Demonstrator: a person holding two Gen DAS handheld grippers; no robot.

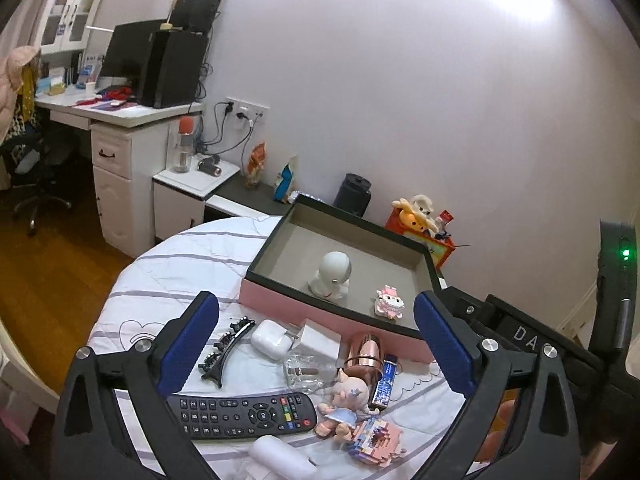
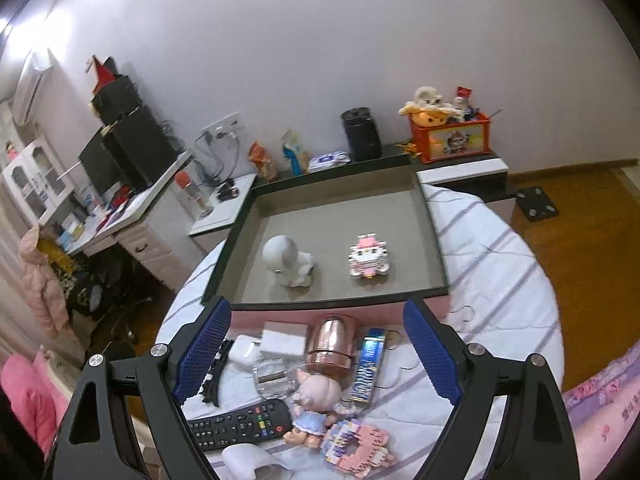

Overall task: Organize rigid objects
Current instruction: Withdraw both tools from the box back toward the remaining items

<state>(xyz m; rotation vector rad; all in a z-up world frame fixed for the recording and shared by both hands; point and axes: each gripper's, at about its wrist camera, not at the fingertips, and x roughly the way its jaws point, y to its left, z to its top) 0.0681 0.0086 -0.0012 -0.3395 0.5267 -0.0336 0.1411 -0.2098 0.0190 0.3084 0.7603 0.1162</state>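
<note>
Home bedroom, striped quilted bed [image 2: 500, 248], white desk [image 1: 120, 114] with monitor [image 1: 120, 54], wooden floor [image 2: 580, 240], toy crate [image 2: 452, 138]

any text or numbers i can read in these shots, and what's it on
"DA": white letters on the other gripper's black body, cut off behind a finger.
"OK": centre key of the remote control; its digit keys are too small to read.
Blue patterned stick: print blurred.
Orange toy box: picture only, no legible words.

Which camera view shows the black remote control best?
The left wrist view. There the black remote control lies nearly whole on the striped cloth, buttons readable, with only its left end behind a gripper finger. In the right wrist view the remote is cut off by the finger and partly covered by a white object.
</note>
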